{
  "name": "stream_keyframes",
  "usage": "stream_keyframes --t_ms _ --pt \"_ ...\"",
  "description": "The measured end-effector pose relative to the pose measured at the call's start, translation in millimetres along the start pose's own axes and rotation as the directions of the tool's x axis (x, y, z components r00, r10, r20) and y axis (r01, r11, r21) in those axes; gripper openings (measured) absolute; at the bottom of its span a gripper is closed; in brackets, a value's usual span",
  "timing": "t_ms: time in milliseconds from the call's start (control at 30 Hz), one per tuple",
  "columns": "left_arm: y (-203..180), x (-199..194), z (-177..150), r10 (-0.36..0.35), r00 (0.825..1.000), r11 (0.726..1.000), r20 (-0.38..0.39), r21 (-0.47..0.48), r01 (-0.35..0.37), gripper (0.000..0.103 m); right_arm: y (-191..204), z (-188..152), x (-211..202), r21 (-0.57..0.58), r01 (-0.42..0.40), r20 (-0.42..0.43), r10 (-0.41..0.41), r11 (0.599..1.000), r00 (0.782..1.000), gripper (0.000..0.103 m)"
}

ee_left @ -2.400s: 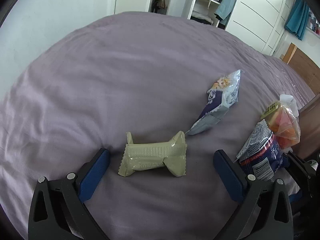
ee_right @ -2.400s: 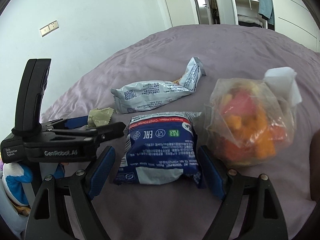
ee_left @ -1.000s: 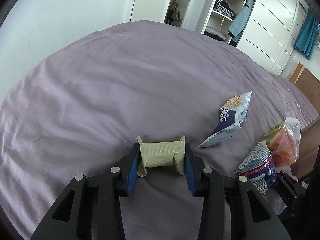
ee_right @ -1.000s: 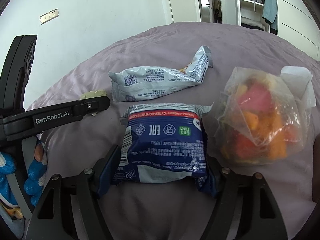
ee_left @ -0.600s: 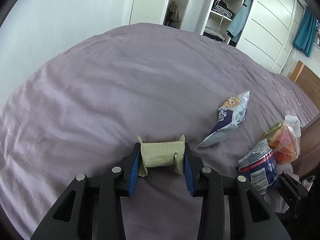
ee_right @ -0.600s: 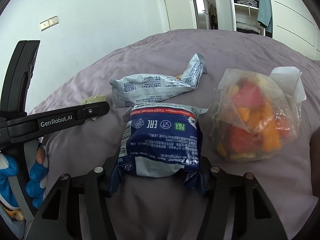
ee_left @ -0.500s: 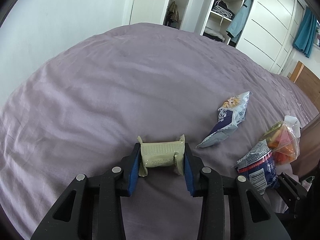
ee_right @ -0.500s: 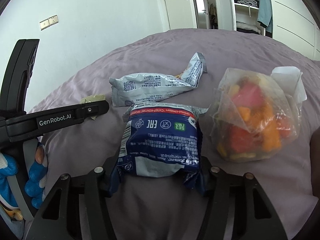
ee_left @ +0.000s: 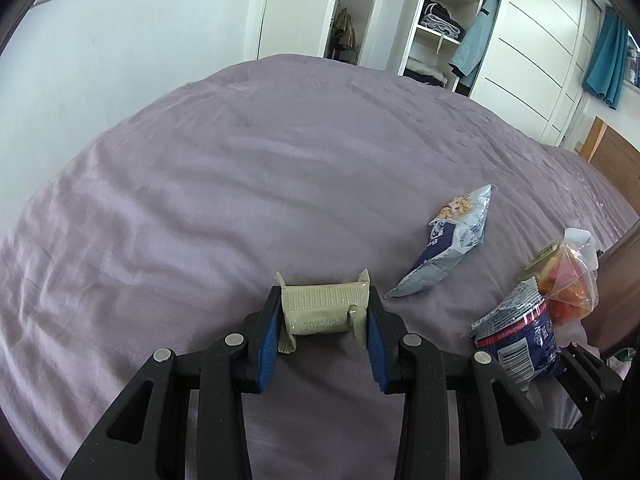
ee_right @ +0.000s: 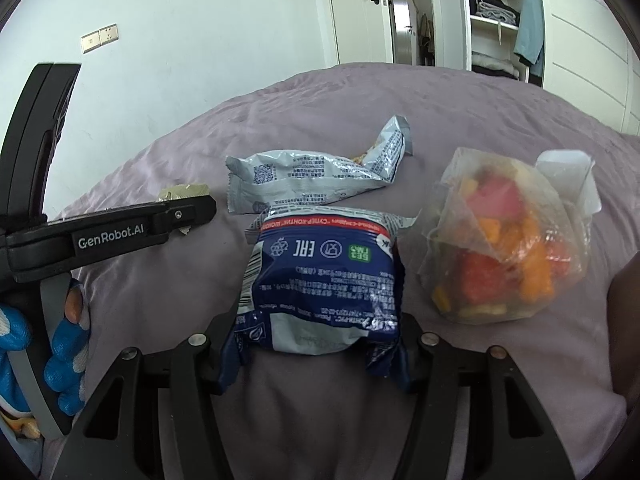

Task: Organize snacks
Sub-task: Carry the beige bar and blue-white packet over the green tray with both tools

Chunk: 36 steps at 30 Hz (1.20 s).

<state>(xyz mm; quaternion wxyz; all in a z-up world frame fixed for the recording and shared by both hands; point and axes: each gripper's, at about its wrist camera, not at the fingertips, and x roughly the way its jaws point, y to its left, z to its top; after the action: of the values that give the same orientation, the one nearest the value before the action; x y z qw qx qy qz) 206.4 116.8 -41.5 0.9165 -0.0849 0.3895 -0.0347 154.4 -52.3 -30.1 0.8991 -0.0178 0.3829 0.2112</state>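
Observation:
My left gripper point(ee_left: 322, 322) is shut on a small olive-green snack packet point(ee_left: 320, 312), its blue pads pressed against both ends, just above the purple bedspread point(ee_left: 240, 180). My right gripper point(ee_right: 318, 350) is shut on a dark blue snack bag point(ee_right: 320, 276) with white print, squeezed at its near end. The blue bag point(ee_left: 520, 336) also shows in the left wrist view at the right. A long grey-blue packet point(ee_right: 312, 178) lies beyond it, and a clear bag of orange and red sweets point(ee_right: 504, 244) sits to its right. The left gripper's arm point(ee_right: 120, 228) crosses the right wrist view at left.
The bedspread stretches wide and bare to the left and far side. A wooden headboard point(ee_left: 612, 160) stands at the right edge. White wardrobes point(ee_left: 520, 40) and an open door stand beyond the bed. A hand in a blue-and-white glove point(ee_right: 60, 352) holds the left gripper's handle.
Both grippers have gone from wide open around their packets to shut on them. Over the last half second nothing moves.

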Motion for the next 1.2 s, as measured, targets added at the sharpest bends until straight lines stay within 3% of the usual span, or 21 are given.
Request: stream_keyframes --t_ms 767,1200 --pt "-12.8 -22.0 6.8 0.022 0.999 0.999 0.044 0.048 -0.024 0.033 11.1 -8.2 -37.4 0.023 0.050 -0.041 -0.049 0.998 0.998 0.065" --pt "-55.6 -75.7 -33.2 0.092 0.996 0.992 -0.015 0.093 -0.090 0.033 2.1 -46.8 -115.2 0.084 0.067 -0.081 -0.060 0.994 0.995 0.065"
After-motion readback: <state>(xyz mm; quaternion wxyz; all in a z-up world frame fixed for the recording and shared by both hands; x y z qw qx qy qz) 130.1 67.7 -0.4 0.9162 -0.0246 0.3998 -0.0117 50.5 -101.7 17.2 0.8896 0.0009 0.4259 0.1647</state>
